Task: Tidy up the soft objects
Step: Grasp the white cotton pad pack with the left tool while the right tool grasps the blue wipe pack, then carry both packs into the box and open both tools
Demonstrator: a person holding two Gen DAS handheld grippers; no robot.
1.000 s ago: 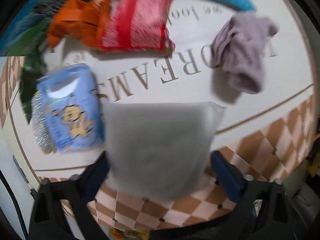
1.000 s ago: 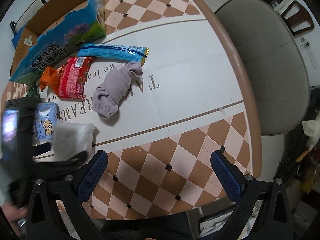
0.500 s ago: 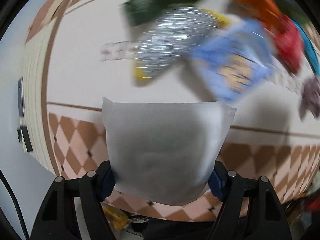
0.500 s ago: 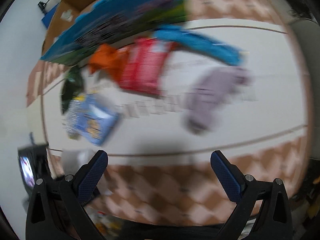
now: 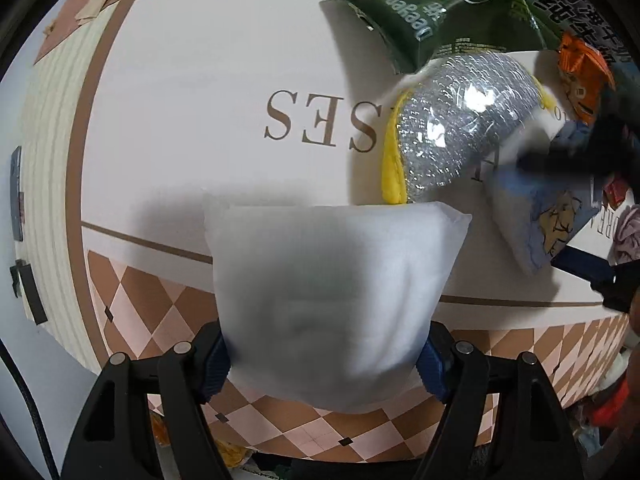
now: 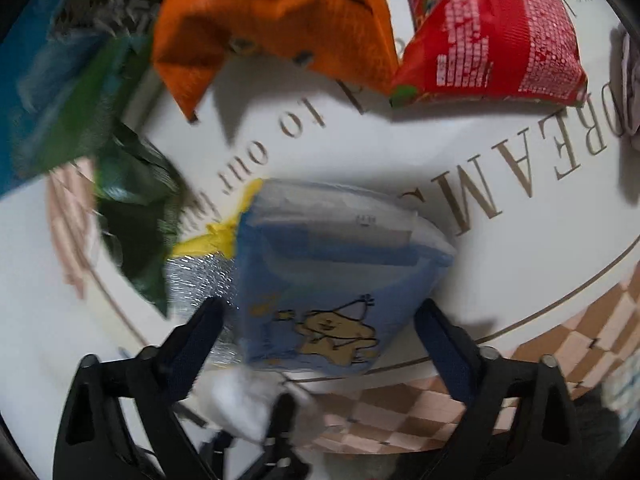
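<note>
My left gripper [image 5: 324,360] is shut on a white soft pad [image 5: 332,292] and holds it above the table's checkered edge. My right gripper [image 6: 320,320] is open, its two blue fingers on either side of a light-blue pack with a cartoon dog [image 6: 336,280]. That pack also shows in the left wrist view [image 5: 548,216], with the right gripper's dark body over it. A silver scrub pad with yellow trim [image 5: 452,132] lies beside it, and shows in the right wrist view [image 6: 196,276]. The white pad shows low in the right wrist view [image 6: 248,400].
An orange packet [image 6: 272,20], a red snack bag [image 6: 492,32] and a dark green packet [image 6: 136,208] lie on the white lettered table [image 5: 200,80]. A pale purple cloth [image 5: 628,236] lies at the right. A blue-green carton [image 6: 48,80] stands at the back left.
My left gripper has swung left with the white pad. My right gripper has come down close over the light-blue pack, which now sits between its fingers.
</note>
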